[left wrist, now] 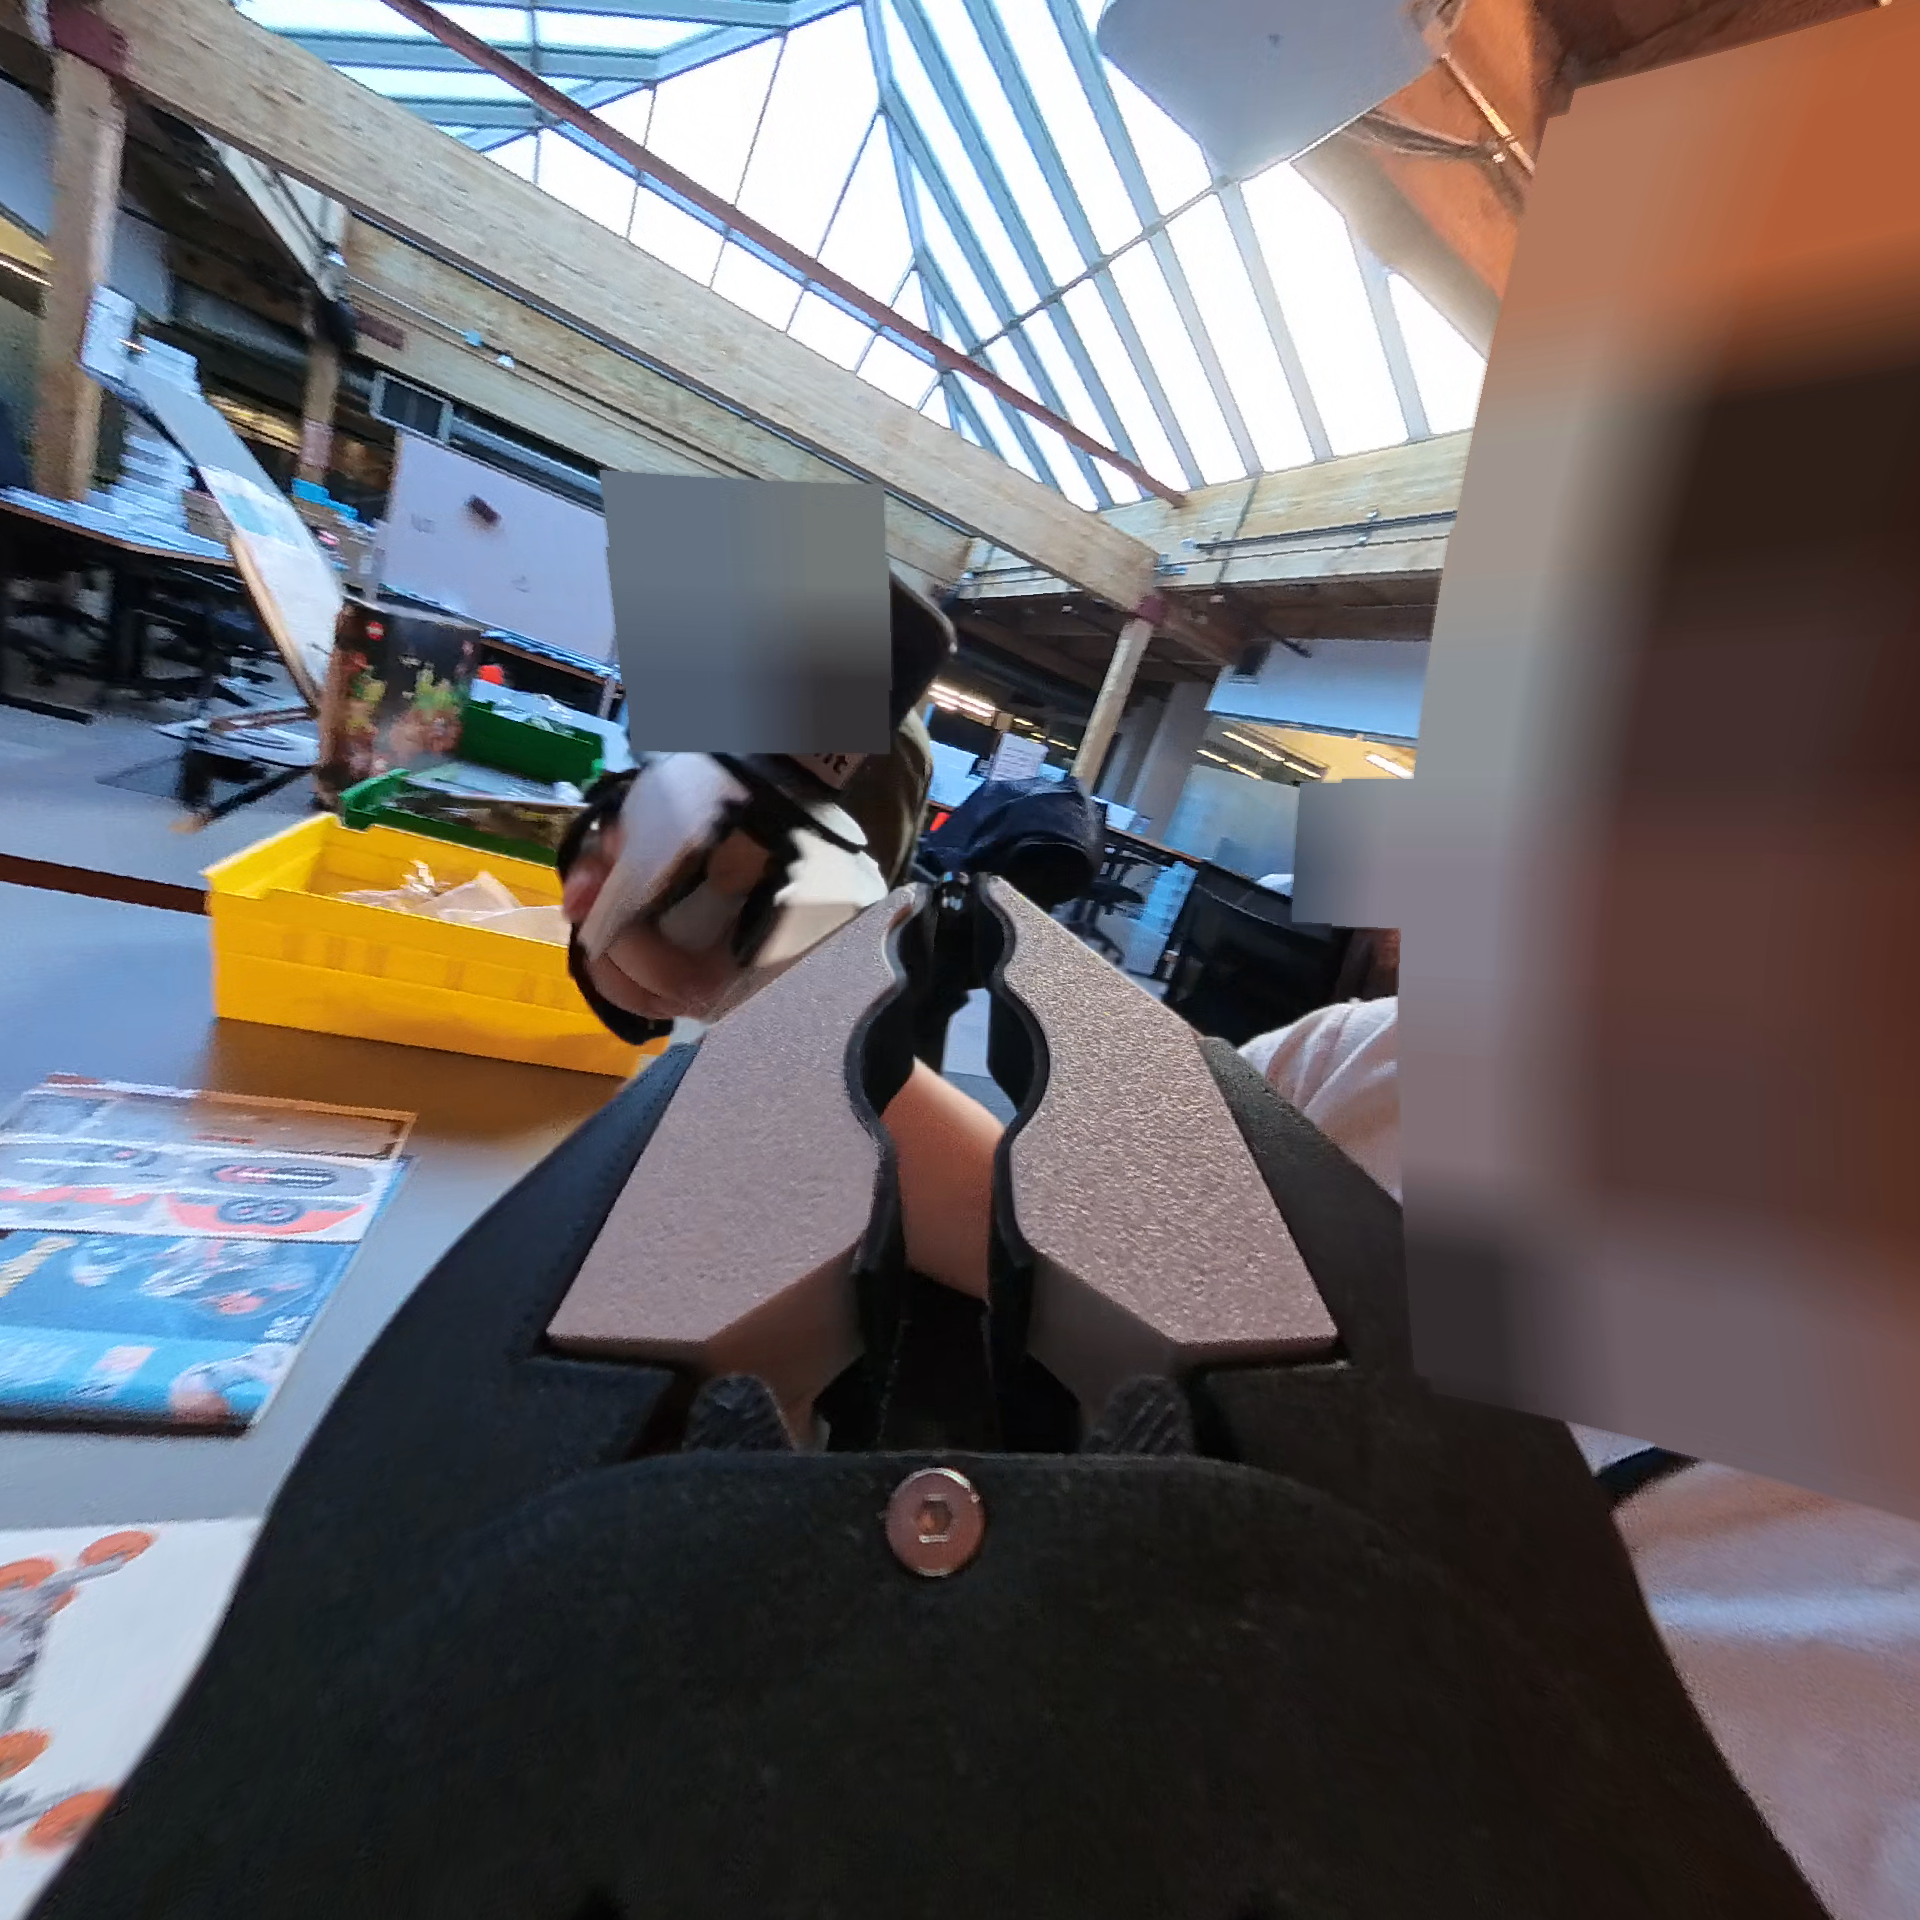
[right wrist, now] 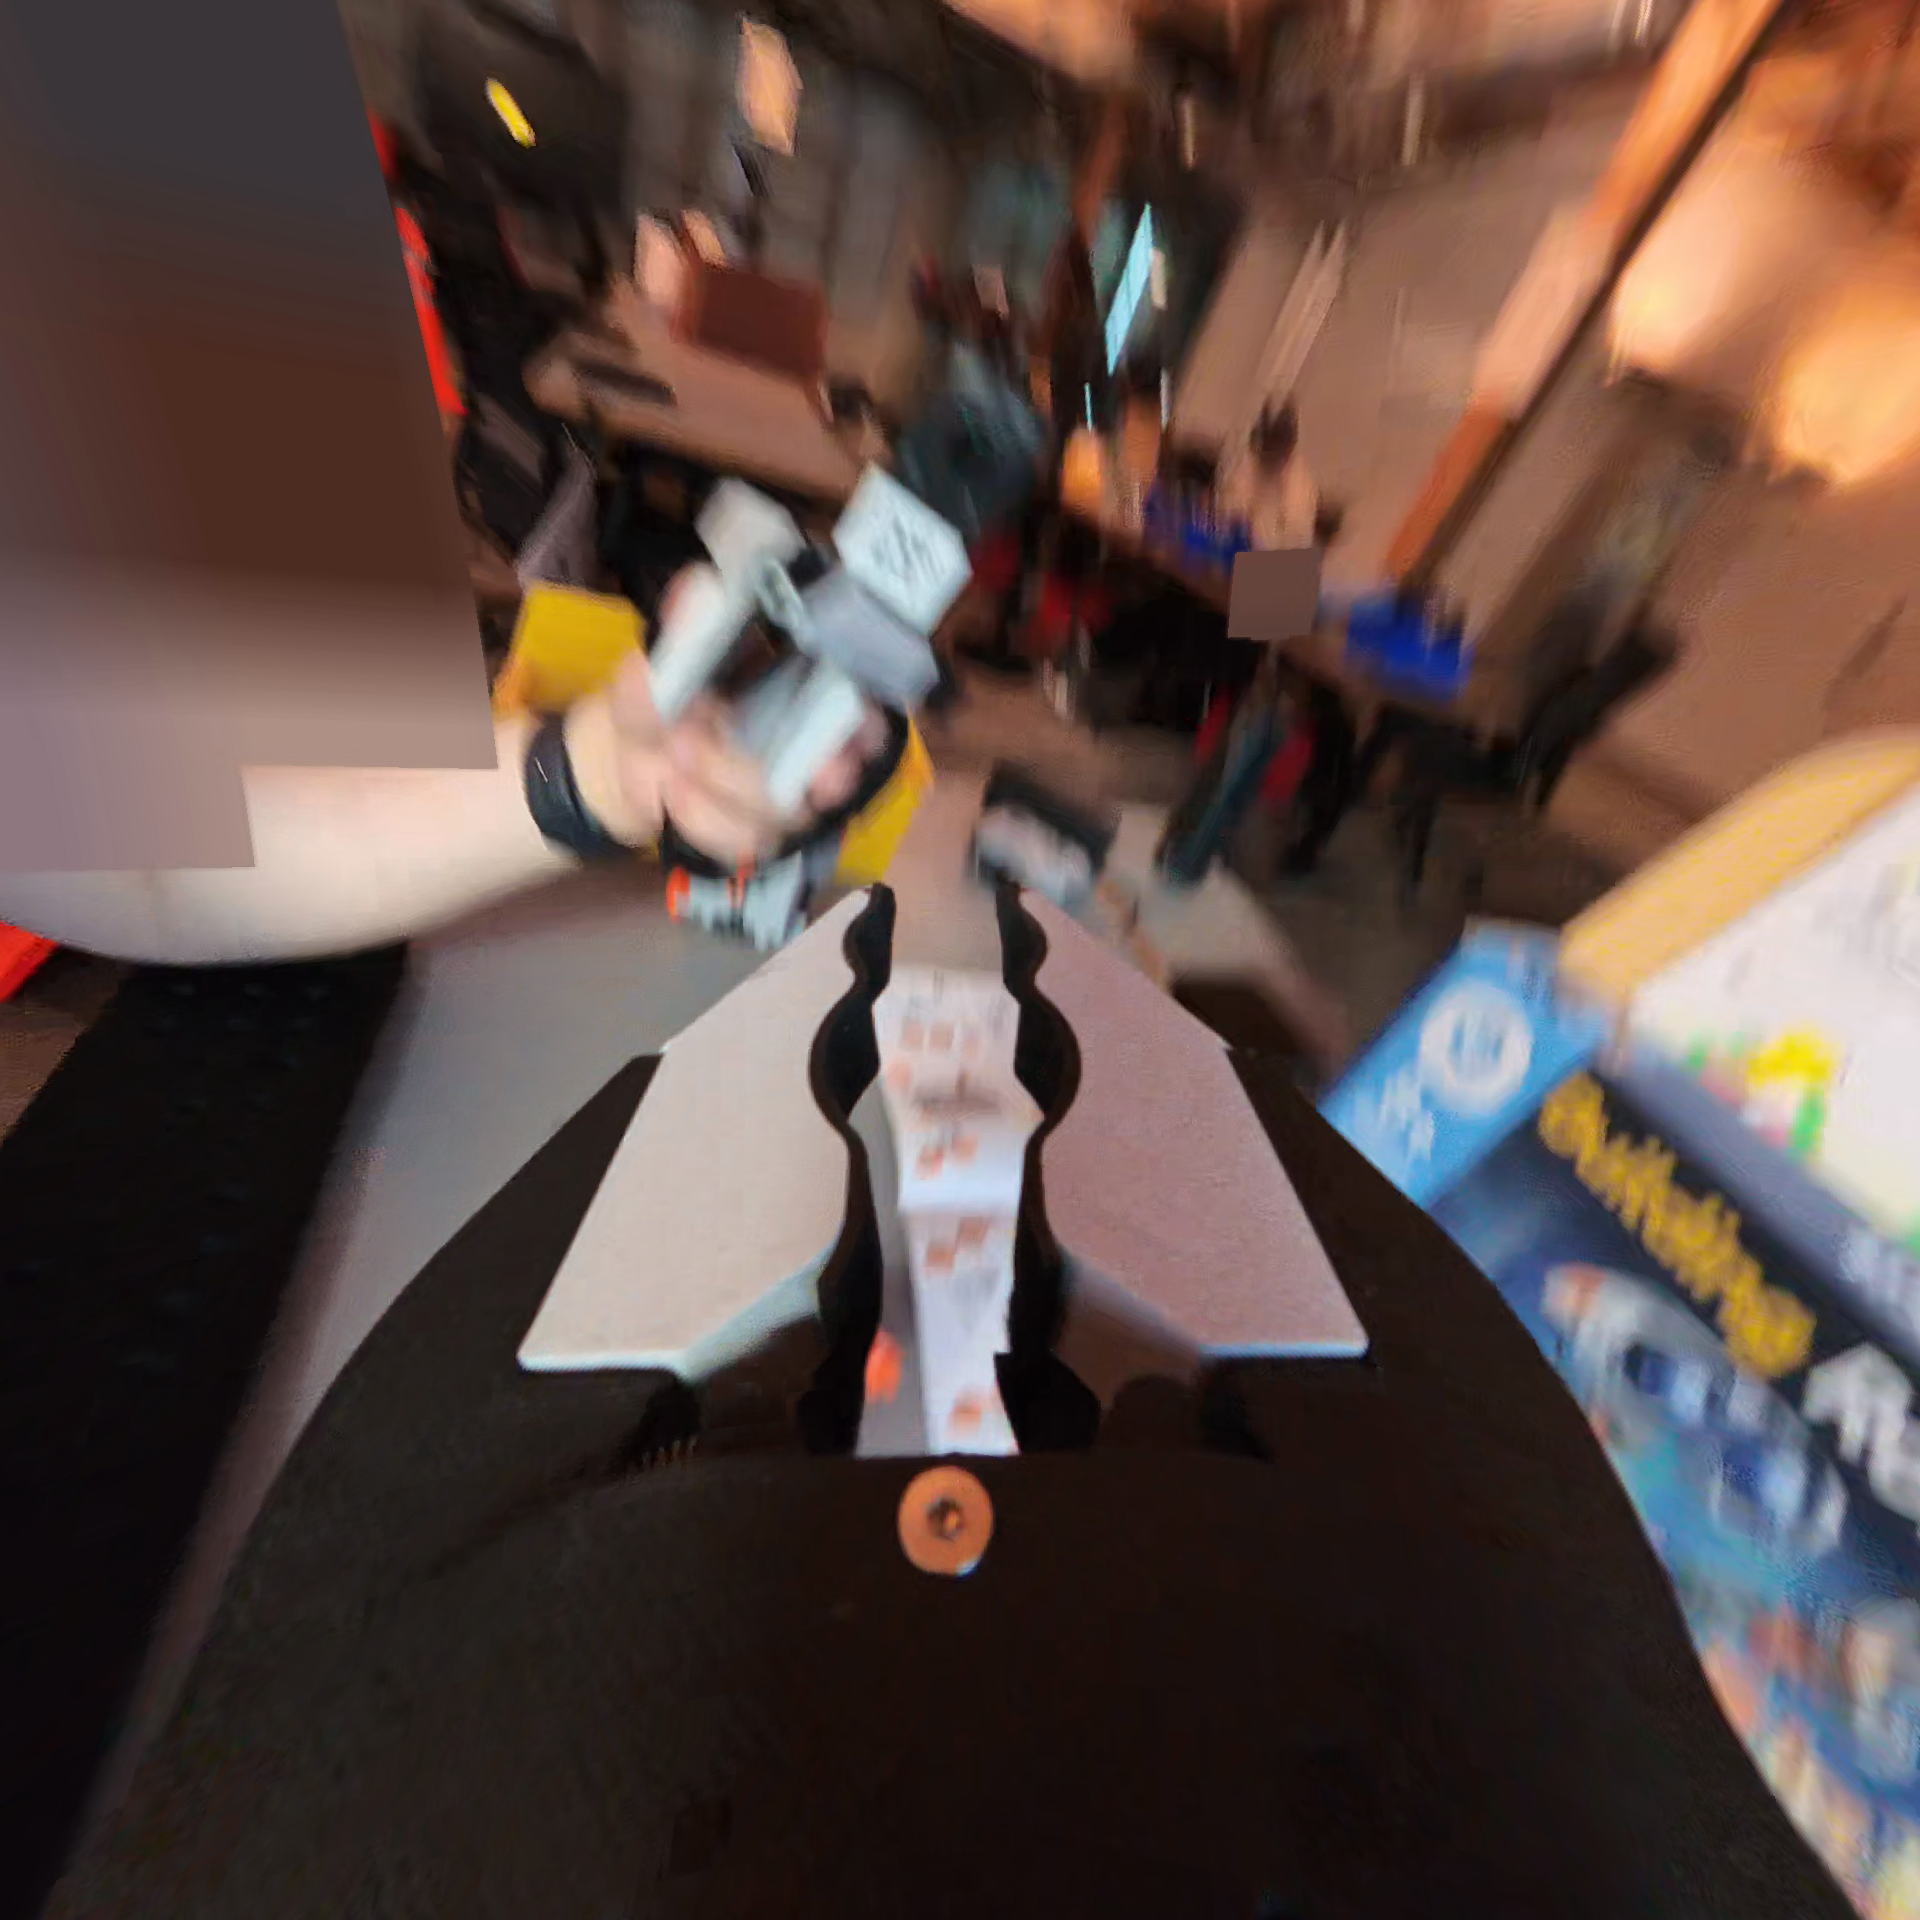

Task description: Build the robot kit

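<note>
My left gripper [left wrist: 951, 896] points up and across the dark table [left wrist: 104, 997], empty, jaws a narrow gap apart. Beyond its tips a hand holds the other gripper [left wrist: 717, 894], white and black, in the air. In the blurred right wrist view, my right gripper [right wrist: 942, 904] is empty, jaws slightly apart, above a white instruction sheet [right wrist: 956, 1143] with orange marks lying on the table. Ahead to its left a hand holds the grey-white left gripper [right wrist: 800, 644] up, in front of something yellow [right wrist: 566, 644].
A yellow bin [left wrist: 364, 966] with clear bags stands on the table, green bins [left wrist: 520, 732] and a dark toy box [left wrist: 395, 686] behind it. Printed booklets [left wrist: 156, 1247] lie at the left. Stacked toy boxes [right wrist: 1662, 1351] stand at the right. A white sleeve [right wrist: 312, 862] is near. Some 7 cm of space lies between my two pairs of fingers.
</note>
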Tool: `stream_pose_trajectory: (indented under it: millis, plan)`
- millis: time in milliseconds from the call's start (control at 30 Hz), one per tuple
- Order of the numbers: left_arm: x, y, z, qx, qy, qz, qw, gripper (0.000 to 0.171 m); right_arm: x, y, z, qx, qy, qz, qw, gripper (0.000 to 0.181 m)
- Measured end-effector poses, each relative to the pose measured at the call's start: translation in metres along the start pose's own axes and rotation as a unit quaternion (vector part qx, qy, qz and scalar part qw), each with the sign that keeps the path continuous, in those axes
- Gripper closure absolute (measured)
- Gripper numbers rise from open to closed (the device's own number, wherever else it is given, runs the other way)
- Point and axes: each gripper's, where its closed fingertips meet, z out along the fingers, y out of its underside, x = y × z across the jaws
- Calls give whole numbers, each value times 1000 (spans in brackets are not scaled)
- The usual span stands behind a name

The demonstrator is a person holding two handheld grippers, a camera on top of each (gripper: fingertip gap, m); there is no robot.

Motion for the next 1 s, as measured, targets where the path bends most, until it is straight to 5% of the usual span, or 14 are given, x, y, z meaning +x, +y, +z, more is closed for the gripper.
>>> stream_pose_trajectory:
  millis: [133, 333, 533, 1000]
  plan:
    - [7, -13, -13, 0, -25, 27, 999, 167, 8, 114, -3, -214, 44, 184, 958, 156]
    - [19, -25, -20, 11, -12, 41, 999, 167, -49, 210, 19, -206, 60, 340, 916, 161]
    - [23, -24, -18, 0, -14, 40, 999, 167, -49, 233, 35, -211, 98, 393, 890, 155]
    - [33, -17, -15, -25, -1, 50, 998, 167, -53, 247, 35, -232, 38, 385, 893, 151]
